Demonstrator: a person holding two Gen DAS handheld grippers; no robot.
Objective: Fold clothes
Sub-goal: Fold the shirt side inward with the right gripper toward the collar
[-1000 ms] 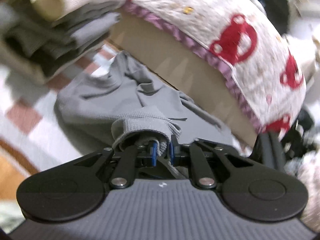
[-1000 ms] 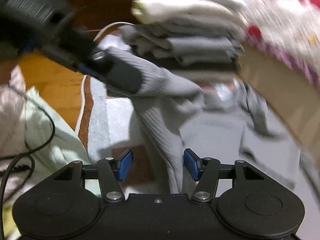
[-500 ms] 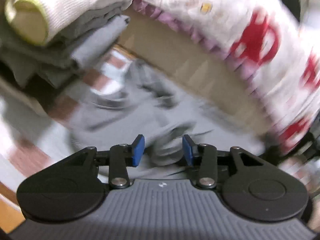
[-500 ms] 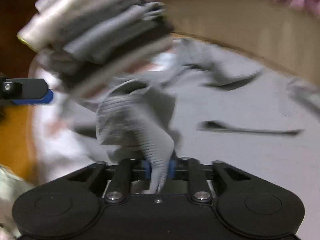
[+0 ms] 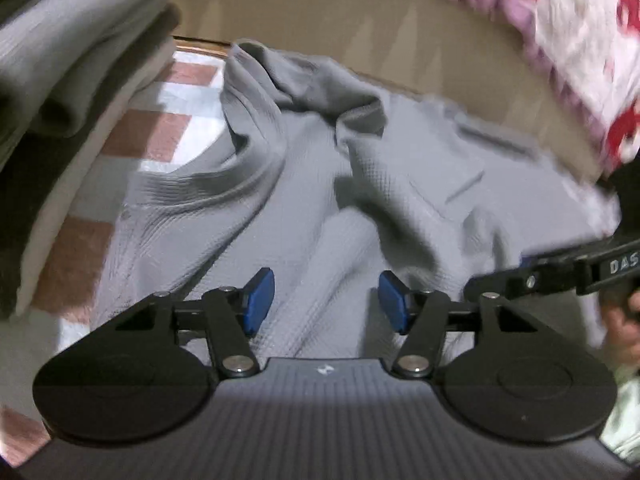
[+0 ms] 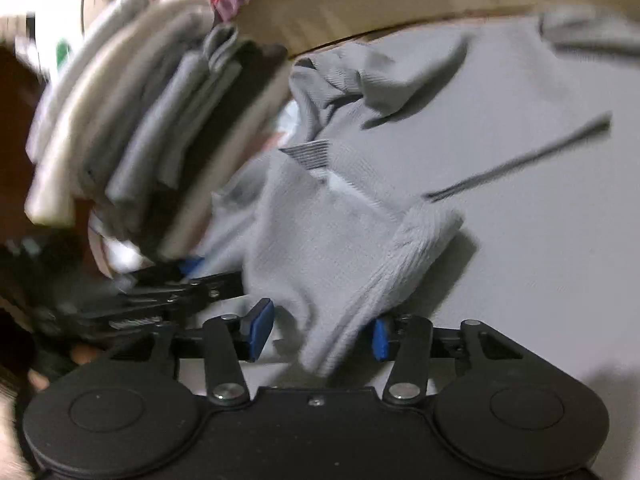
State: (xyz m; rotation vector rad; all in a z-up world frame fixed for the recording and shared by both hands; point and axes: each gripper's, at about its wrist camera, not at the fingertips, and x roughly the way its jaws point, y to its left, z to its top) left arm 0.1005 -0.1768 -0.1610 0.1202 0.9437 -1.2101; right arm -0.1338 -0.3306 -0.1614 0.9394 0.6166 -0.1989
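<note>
Nearest in the left wrist view, the left gripper stands spread wide, its blue pads apart over the grey sweater and pinching nothing. That looks like a release posture: the cloth beneath has been laid where it should lie and the claw hangs free above it. The right gripper is likewise spread, with the ribbed cuff of the sleeve lying loose in the gap between its pads; one pad seems to touch the cloth, but there is no squeeze. I judge the sleeve has just been folded in across the body and let go there.

The sweater itself lies flat on the checked rug, its neckline toward the pile of folded clothes that sits just beside it, likely so the finished piece can join the stack. Behind both runs the pale wooden bed side with a red-and-white quilt hanging over it.

A second ago the left claw was pressed shut on the cuff, lifting it; half a second ago it had opened and the right claw was clamped on the sleeve instead. Now both are open and the sleeve rests on the sweater's body, so the hand-over and the sleeve fold appear finished
</note>
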